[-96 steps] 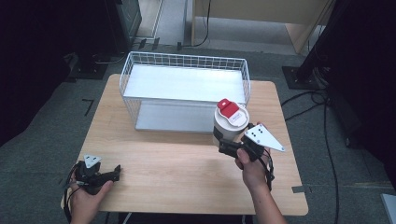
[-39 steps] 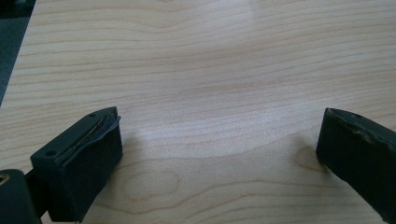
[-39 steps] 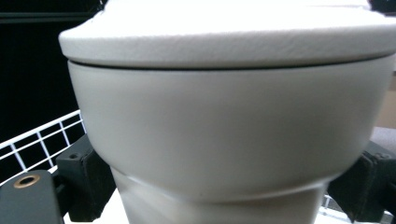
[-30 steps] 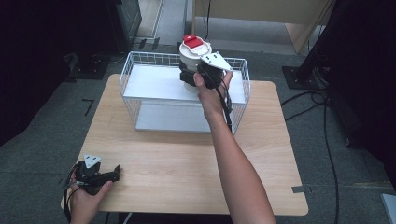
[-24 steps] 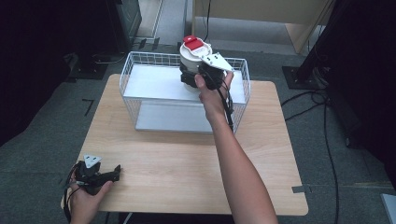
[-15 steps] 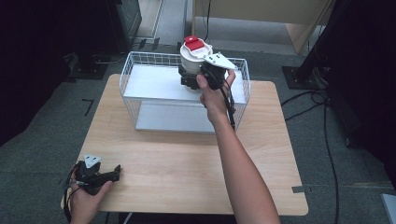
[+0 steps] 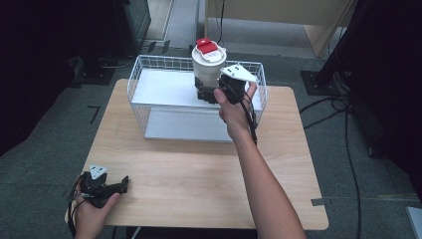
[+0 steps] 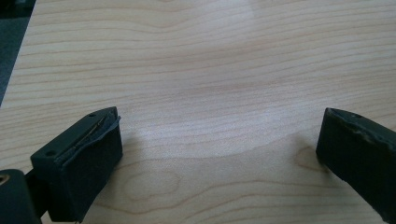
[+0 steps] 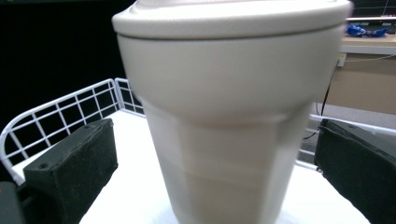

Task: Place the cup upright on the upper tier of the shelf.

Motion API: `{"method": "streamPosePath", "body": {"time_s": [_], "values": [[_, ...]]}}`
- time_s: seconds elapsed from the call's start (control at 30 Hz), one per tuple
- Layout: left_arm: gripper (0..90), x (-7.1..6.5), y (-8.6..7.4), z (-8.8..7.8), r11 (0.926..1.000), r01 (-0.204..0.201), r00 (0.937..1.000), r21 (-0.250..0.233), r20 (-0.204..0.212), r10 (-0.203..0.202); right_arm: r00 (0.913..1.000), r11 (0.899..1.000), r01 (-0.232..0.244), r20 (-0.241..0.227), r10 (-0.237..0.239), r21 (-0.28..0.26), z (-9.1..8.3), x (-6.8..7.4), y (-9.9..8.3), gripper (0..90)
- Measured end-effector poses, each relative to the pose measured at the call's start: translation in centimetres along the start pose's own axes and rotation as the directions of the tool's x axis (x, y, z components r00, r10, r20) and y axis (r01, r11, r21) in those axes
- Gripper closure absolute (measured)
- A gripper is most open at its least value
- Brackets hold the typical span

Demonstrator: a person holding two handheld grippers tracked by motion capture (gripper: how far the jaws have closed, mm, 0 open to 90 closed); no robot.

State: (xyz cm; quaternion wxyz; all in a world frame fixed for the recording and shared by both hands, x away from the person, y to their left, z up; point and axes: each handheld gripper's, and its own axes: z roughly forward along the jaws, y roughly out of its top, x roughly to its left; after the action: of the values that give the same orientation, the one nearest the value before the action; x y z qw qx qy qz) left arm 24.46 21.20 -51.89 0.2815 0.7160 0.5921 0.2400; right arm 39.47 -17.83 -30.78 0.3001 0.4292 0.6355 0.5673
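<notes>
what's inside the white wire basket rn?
The white cup with a red-tabbed lid stands on the white wire basket's white floor, between the right gripper's parted jaws. The cup's contents are hidden by its lid.

My arms are bare, no sleeves, and my right gripper [image 7: 205,93] and left gripper [image 7: 119,185] are black, each topped with a grey three-cornered plate and trailing black cable.

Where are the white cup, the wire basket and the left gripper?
white cup [image 7: 209,69], high view, its side wall.
wire basket [image 7: 137,82], high view, left rim.
left gripper [image 7: 123,182], high view, between its fingertips.
</notes>
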Motion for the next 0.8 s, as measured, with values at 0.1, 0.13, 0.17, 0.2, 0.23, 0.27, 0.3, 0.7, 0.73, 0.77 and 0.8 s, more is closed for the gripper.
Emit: {"method": "streamPosePath", "body": {"time_s": [0.1,0.13,0.17,0.2,0.23,0.27,0.3,0.7,0.73,0.77,0.8], "values": [[0.6,0.0,0.0,0.0,1.0,0.0,1.0,0.0,0.0,0.0,1.0,1.0,0.005,0.004,-0.005,0.002,-0.8,-0.2,-0.2,0.0],[0.6,0.0,0.0,0.0,1.0,0.0,1.0,0.0,0.0,0.0,0.9999,1.0,0.015,0.007,-0.015,0.001,-1.2,-0.3,-0.4,0.0],[0.6,0.0,0.0,0.0,1.0,-0.001,1.0,0.001,0.0,0.001,0.9997,1.0,0.023,0.012,-0.023,0.002,-1.4,-0.5,-0.5,0.0],[0.7,0.0,0.0,0.0,1.0,0.0,1.0,0.0,0.0,0.0,0.9996,1.0,0.026,0.012,-0.026,0.001,-1.6,-0.6,-0.6,0.0],[0.7,0.0,0.0,0.0,1.0,-0.001,1.0,0.001,0.0,0.001,0.9996,1.0,0.027,0.011,-0.027,0.002,-1.9,-0.8,-0.7,0.0],[0.6,0.0,0.0,0.0,1.0,-0.001,1.0,0.001,0.0,0.001,0.9995,1.0,0.029,0.015,-0.029,-0.001,-2.2,-1.0,-0.9,0.0],[0.7,0.0,0.0,0.0,1.0,0.0,1.0,0.0,0.0,0.0,0.9996,1.0,0.023,0.019,-0.023,-0.001,-2.5,-1.1,-1.1,0.0],[0.6,0.0,0.0,0.0,1.0,-0.001,1.0,0.0,0.0,0.001,0.9976,0.999,0.036,0.06,-0.036,-0.005,-6.4,-3.4,-3.4,0.0],[0.7,0.0,0.0,0.0,1.0,-0.001,1.0,0.001,0.0,0.001,0.9972,0.999,0.035,0.066,-0.034,-0.009,-6.8,-3.6,-3.6,0.0],[0.7,0.0,0.0,0.0,1.0,-0.001,1.0,0.001,0.0,0.001,0.9972,0.999,0.03,0.07,-0.029,-0.013,-7.4,-3.8,-3.8,0.0],[0.6,0.0,0.0,0.0,1.0,-0.002,1.0,0.002,0.0,0.002,0.9968,0.999,0.03,0.075,-0.029,-0.015,-7.7,-3.9,-3.9,0.0]]}}
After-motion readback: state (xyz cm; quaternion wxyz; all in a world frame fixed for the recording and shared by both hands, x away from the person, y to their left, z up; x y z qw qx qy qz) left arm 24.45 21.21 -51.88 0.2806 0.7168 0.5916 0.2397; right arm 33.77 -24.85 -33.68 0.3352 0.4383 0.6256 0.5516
